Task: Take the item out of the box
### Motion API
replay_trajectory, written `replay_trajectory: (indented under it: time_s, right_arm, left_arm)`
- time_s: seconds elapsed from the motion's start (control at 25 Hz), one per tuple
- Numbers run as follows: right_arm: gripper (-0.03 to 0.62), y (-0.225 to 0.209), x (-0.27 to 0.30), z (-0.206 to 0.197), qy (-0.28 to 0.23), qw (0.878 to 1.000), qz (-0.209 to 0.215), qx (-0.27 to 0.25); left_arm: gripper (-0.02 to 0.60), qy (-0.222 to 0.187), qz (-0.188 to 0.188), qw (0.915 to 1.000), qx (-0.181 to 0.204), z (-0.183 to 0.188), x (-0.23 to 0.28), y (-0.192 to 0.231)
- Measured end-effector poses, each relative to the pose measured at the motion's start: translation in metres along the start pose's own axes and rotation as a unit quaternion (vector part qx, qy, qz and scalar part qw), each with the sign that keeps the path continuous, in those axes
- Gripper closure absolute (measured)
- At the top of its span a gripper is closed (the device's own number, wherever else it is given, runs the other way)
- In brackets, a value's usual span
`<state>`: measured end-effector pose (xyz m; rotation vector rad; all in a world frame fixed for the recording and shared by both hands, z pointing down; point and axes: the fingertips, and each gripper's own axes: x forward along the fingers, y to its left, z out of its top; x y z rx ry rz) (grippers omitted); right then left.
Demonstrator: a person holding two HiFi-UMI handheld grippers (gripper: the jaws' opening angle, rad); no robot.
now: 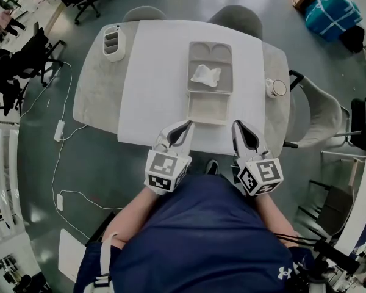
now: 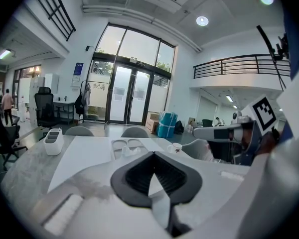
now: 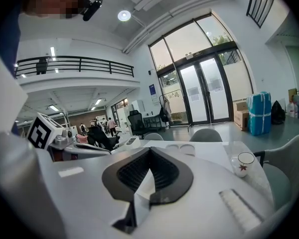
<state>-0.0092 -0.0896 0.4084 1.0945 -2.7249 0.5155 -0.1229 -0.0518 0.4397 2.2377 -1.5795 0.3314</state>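
I hold 2 grippers side by side over the near edge of the surface (image 1: 140, 78), both pointing toward an open white box (image 1: 208, 107). My left gripper (image 1: 184, 127) has its jaws pressed fully together with nothing between them. My right gripper (image 1: 237, 126) is likewise closed and empty. The item (image 1: 205, 75), a crumpled white thing, lies inside the far half of the box, apart from both grippers. A cup (image 1: 276, 88) stands to the right of the box.
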Motion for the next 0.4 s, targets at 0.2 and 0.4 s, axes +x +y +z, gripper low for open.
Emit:
replay_trajectory:
  time_s: [0.2, 0.4]
  right_arm:
    - [0.592, -0.0005, 0.0016, 0.0004, 0.0, 1.0, -0.006, 0.003]
    - [0.592, -0.0025, 0.0043, 0.0001, 0.0, 1.0, -0.011, 0.008]
  left_arm:
    - [0.58, 0.001, -0.007, 1.0, 0.002, 0.001, 0.0024, 0.0018]
    - [0.58, 0.003, -0.012, 0.9999, 0.005, 0.0032, 0.0064, 0.0039]
